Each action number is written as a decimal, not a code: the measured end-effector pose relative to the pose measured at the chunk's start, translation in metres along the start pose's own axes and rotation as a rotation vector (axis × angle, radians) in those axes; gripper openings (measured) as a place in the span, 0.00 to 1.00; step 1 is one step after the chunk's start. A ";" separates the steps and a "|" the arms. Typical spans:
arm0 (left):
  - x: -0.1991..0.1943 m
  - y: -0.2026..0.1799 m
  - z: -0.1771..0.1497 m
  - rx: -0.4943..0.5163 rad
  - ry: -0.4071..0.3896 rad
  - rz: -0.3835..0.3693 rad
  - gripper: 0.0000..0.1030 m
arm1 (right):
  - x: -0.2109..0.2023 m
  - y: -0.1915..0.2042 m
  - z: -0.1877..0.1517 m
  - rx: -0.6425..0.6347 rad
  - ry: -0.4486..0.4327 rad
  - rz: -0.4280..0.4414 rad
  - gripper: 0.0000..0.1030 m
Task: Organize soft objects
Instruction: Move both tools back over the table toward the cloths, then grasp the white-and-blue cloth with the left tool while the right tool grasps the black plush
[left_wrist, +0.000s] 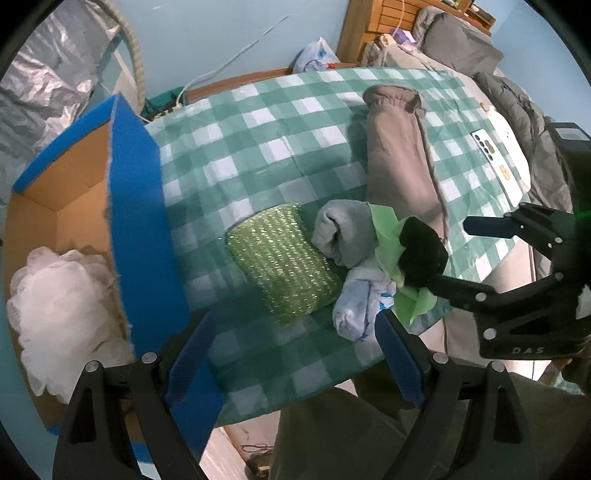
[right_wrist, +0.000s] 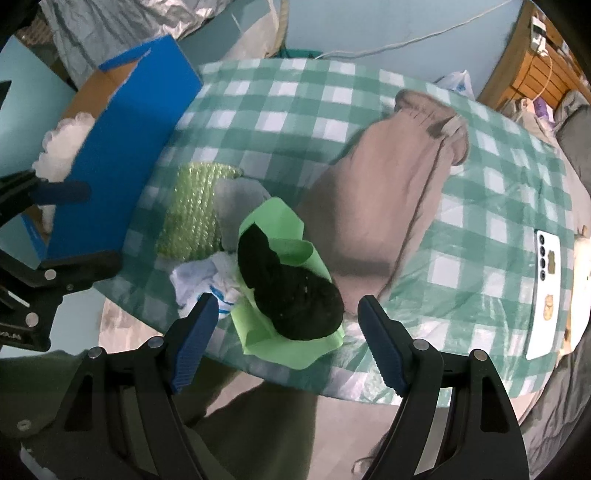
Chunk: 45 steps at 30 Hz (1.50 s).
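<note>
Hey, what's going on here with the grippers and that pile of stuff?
A person holds two grippers over a checked tablecloth, sorting soft things. The left gripper is open above a green sponge; the right gripper is open over a black sock on green paper. A white puff already sits in the blue box.

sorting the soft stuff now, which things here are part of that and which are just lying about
For the job: black sock, green cloth, white cloth, grey cloth, green scrubber, taupe bag, blue box, white puff.
Lying about: phone, plastic bag.
</note>
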<state>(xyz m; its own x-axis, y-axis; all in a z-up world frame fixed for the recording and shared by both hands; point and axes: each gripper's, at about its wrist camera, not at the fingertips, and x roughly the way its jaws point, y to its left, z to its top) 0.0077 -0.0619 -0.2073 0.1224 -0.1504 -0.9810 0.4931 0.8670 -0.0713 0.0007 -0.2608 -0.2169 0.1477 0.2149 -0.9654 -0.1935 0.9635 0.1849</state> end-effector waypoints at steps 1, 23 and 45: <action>0.004 -0.001 0.000 0.002 0.006 0.000 0.86 | 0.003 0.001 0.000 -0.007 0.003 -0.001 0.78; 0.044 -0.028 -0.005 0.017 0.070 -0.050 0.86 | 0.014 -0.016 0.001 -0.039 0.003 0.061 0.37; 0.091 -0.052 0.014 0.020 0.117 0.017 0.51 | 0.000 -0.049 0.011 0.042 -0.056 0.095 0.35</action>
<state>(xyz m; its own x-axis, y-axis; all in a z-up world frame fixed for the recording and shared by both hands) 0.0052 -0.1272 -0.2900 0.0300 -0.0783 -0.9965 0.5093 0.8590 -0.0522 0.0204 -0.3061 -0.2240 0.1849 0.3130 -0.9316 -0.1688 0.9440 0.2836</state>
